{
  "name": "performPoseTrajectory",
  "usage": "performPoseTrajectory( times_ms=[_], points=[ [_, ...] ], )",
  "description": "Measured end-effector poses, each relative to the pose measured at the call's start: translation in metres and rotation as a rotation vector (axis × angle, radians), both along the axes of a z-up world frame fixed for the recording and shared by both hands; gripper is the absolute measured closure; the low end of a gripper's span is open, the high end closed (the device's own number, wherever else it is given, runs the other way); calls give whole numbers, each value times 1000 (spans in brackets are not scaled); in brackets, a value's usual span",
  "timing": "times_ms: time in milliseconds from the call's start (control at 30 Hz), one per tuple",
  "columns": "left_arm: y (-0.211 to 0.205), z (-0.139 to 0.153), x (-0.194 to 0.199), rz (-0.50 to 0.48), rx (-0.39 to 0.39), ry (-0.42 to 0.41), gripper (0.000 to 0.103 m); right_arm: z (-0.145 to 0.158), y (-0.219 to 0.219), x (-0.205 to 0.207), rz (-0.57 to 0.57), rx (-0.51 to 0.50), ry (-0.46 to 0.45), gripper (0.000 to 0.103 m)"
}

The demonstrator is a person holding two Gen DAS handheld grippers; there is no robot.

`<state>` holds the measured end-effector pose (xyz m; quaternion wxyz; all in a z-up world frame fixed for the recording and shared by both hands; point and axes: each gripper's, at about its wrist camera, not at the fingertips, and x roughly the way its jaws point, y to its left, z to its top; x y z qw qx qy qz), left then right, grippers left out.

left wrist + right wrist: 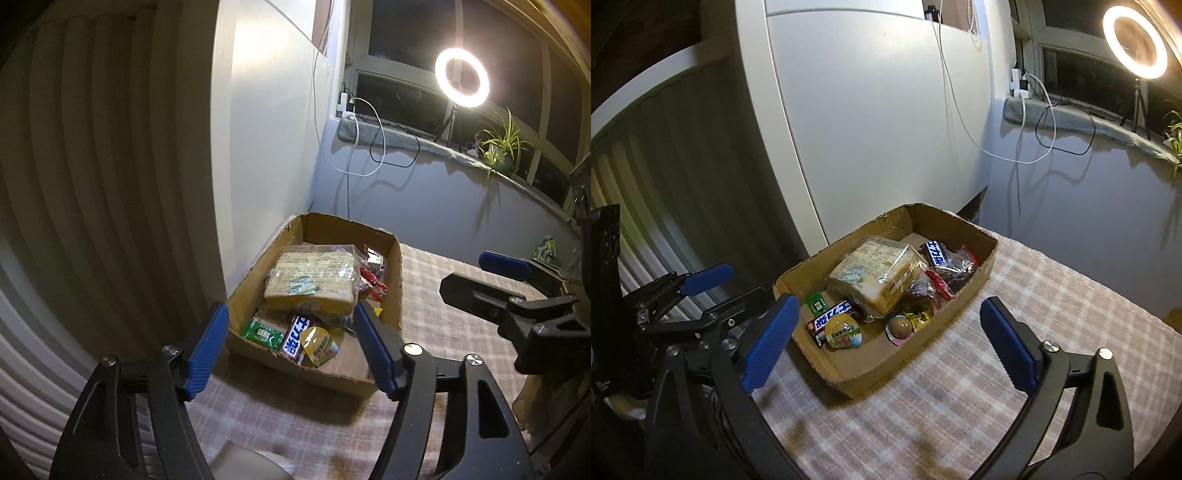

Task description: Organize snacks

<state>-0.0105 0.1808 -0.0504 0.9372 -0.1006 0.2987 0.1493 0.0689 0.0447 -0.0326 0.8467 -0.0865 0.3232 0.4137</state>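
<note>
A shallow cardboard box [394, 280] [982, 266] sits on a checked tablecloth and holds snacks: a wrapped bread loaf [314, 280] [875, 273], a Snickers bar [295, 334] [831, 314], a green gum pack [263, 334], a yellow jelly cup [318, 345] [844, 330], red and dark packets [373, 273] [945, 280] and a second Snickers [934, 253]. My left gripper [291, 347] is open and empty just before the box's near end. My right gripper [890, 341] is open and empty in front of the box; it also shows in the left wrist view [491, 277].
A white cabinet [868, 129] stands behind the box, with a ribbed radiator [92, 184] to the left. A ring light [461, 77], hanging cables and a plant [498, 147] sit on the window sill. A green packet [546, 248] lies at the table's far right.
</note>
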Motion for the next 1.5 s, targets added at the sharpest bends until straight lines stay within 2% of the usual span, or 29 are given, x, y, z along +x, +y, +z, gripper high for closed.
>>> performPoseTrajectory(
  times_ms=[67, 133, 400, 833, 1500],
  points=[
    [-4, 3, -5, 4, 0, -12, 30, 0, -4, -4, -14, -11, -25, 1],
    [-8, 4, -9, 9, 4, -20, 23, 0, -9, -7, -31, -20, -44, 1],
    [-14, 3, -17, 31, 1, -30, 23, -1, -26, -14, -79, -44, -97, 1],
    [-27, 11, -29, 37, 37, -55, 23, 2, -34, -23, -80, -42, -116, 1],
    [-35, 13, -31, 32, 49, -61, 23, 8, -45, -28, -82, -51, -142, 1]
  ],
)
